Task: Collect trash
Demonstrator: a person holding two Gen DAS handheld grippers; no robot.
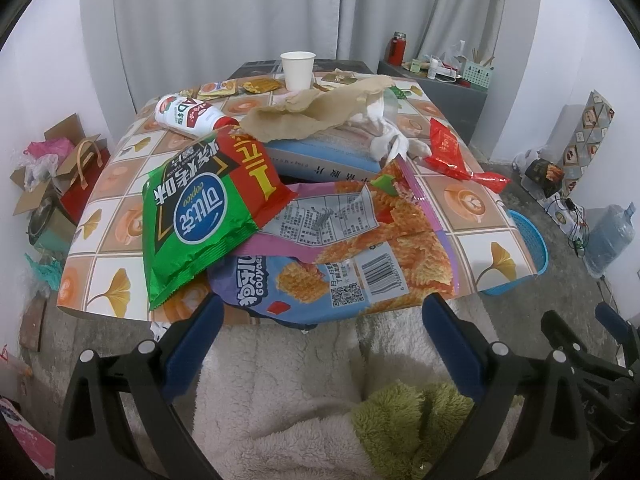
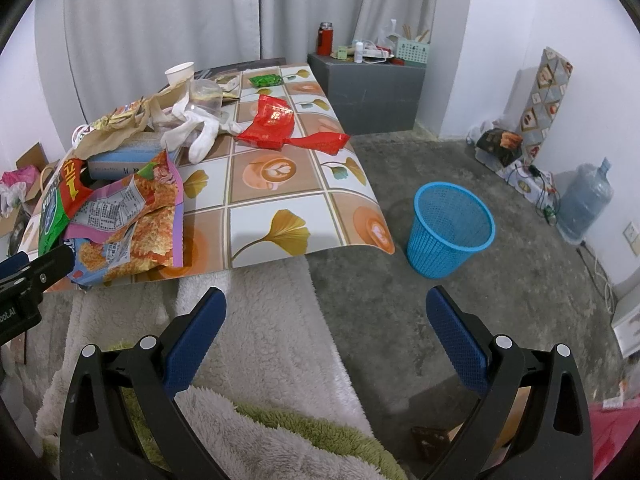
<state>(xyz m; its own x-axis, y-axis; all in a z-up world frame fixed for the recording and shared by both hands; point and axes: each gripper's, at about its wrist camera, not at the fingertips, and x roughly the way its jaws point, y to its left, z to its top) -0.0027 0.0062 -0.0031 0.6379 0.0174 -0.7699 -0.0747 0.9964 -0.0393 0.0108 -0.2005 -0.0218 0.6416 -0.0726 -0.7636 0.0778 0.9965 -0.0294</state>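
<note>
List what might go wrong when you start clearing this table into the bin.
1. The green chip bag and orange snack bag overlap at the table edge; pulling one may drag the other onto the floor.
2. The paper cup stands upright beside the brown paper; tugging the paper may tip it.
3. The blue bin stands apart from the table, so loosely held wrappers may drop short. Both claws are open and empty.

Table cover: white & brown squares w/ yellow ginkgo leaves, latte-art cups. Near-left chip bag green w/ red corner, blue oval. Snack bag orange, purple edges. Wrapper at right red. Basket blue mesh. Cup at far side white. Gripper pads dark blue.
</note>
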